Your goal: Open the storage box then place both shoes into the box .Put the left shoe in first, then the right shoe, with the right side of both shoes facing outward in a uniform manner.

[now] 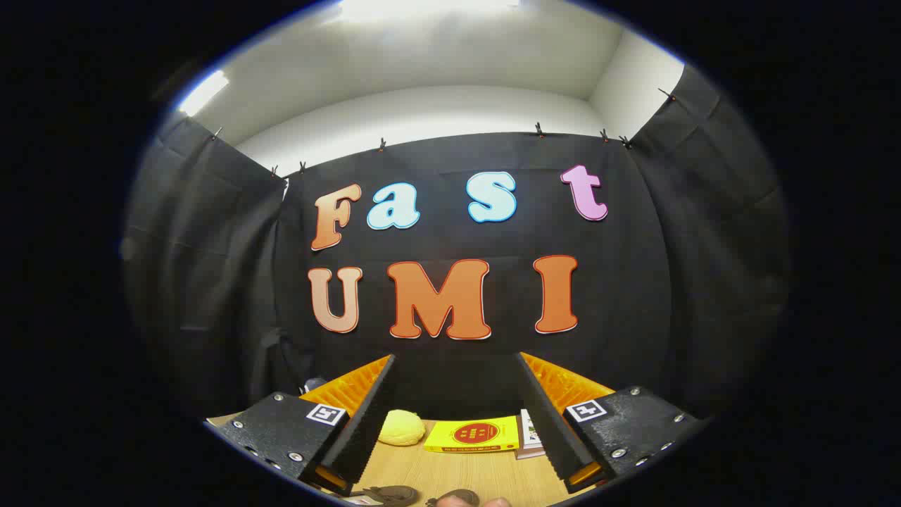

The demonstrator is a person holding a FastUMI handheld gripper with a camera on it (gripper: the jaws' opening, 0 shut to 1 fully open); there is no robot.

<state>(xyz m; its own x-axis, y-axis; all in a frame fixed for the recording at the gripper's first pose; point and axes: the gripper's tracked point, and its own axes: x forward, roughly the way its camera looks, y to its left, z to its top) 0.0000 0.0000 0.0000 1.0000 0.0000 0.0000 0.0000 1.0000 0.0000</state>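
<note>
Tongs: the tongs [456,412] are held wide apart, raised above the surface [450,472]; nothing is gripped or touched.
Shoes: two dark shapes [422,496], possibly the shoes, are seen at the near edge, below the fingers; too cropped to tell for certain.
Far edge: a yellow rounded object [401,427] and a yellow book [473,434] lie between the fingers, by the black cloth; a second book [529,435] lies just beside it.

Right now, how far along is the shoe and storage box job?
Nothing looks done yet. The gripper is held open above the wooden table, its fingers spread apart and holding nothing. Between and beyond them lie a yellow book and a yellow lumpy object. Dark shapes nearest the camera are too cropped to identify. Opening the box and placing both shoes remain.
</note>
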